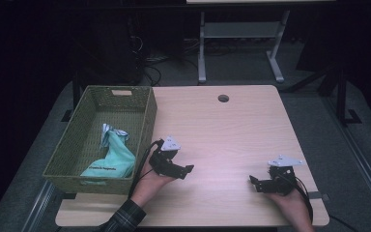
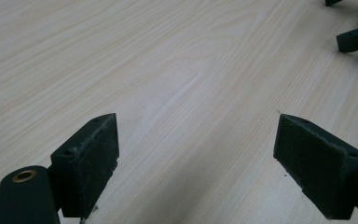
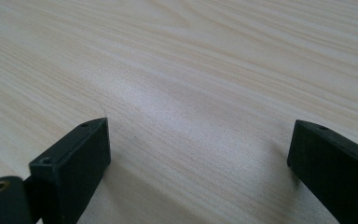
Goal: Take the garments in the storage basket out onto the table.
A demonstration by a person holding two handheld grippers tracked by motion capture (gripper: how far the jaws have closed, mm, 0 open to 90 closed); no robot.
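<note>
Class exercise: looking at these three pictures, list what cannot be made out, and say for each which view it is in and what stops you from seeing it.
- Printing on the teal bag in the green basket, high view: too small to read.
- The bag's lower end, high view: hidden behind the basket's near wall.
- The room beyond the table, high view: too dark.
- The right tool, left gripper view: cut off by the frame's top right edge.
- The person's forearms, high view: cut off by the bottom edge.

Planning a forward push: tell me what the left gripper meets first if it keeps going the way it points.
Probably the right gripper: its jaws sit ahead of the open left gripper, slightly off-line. Between them lies bare table.
</note>
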